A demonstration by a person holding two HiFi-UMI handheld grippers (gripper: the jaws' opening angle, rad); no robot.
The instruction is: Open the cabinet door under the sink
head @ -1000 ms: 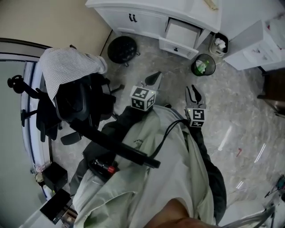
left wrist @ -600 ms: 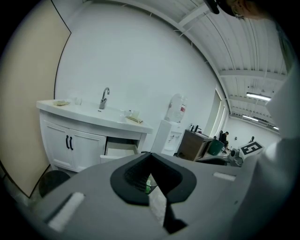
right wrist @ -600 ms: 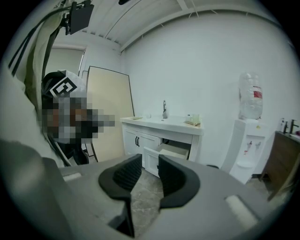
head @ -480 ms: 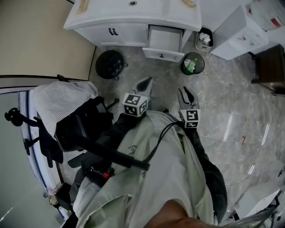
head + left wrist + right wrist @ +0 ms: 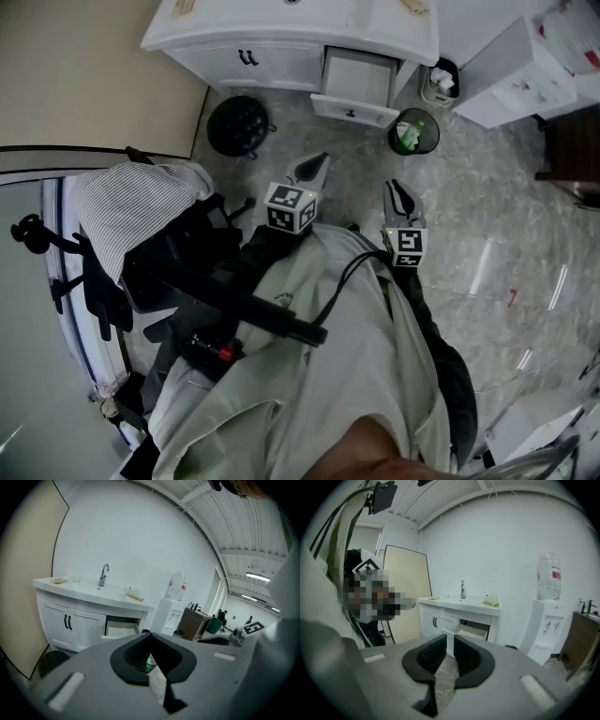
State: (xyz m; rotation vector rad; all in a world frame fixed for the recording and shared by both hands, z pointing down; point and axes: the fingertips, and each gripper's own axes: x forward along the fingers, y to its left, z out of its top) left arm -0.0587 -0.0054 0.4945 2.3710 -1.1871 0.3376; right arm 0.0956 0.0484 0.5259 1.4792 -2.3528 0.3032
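Two doors (image 5: 253,64) under the sink (image 5: 93,594) are shut; one drawer (image 5: 356,84) beside them is pulled out. Well apart from them, the left hand-held gripper (image 5: 150,634) has its jaws together, empty. The right hand-held gripper (image 5: 450,638) has just closed to a narrow gap, nothing between.

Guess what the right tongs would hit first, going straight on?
Probably the open drawer of the sink cabinet, or the floor before it; depth unclear. The right tongs have just been closing, empty.
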